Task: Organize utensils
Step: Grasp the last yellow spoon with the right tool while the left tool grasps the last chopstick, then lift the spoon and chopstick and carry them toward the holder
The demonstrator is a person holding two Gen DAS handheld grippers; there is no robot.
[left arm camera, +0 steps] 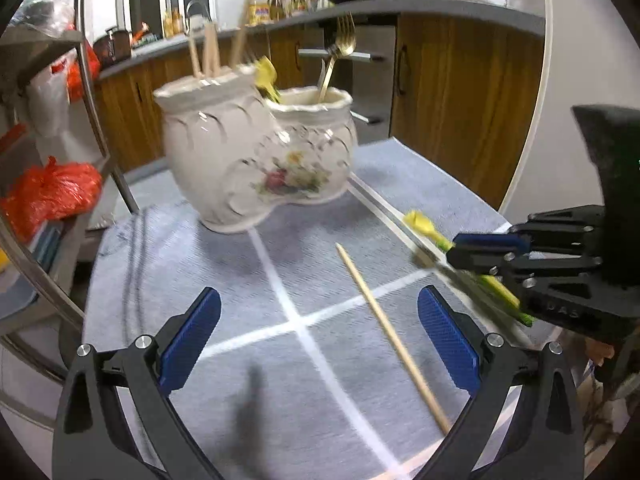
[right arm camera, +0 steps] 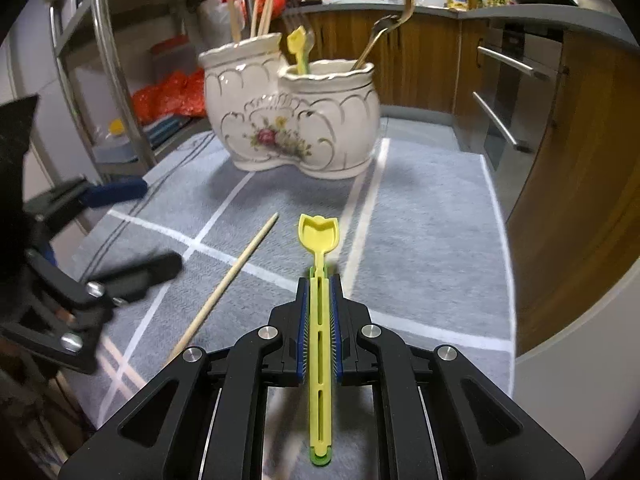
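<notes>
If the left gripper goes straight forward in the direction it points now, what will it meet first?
Probably the gray cloth: the open left gripper points down at bare cloth. The chopstick lies nearer its right finger; the ceramic holder stands farther on. Depth is uncertain.

Left wrist view: sits behind the left gripper (left arm camera: 318, 334), angled down over the grey cloth (left arm camera: 168, 256), close to it, facing the ceramic double holder (left arm camera: 256, 160) and wooden cabinets beyond. Right wrist view: behind the right gripper (right arm camera: 319, 316), same downward tilt, from further right. Shared: holder (right arm camera: 296, 120), cloth (right arm camera: 420, 216), loose chopstick (left arm camera: 394, 338) (right arm camera: 224, 284). Each view catches the other gripper at its edge
</notes>
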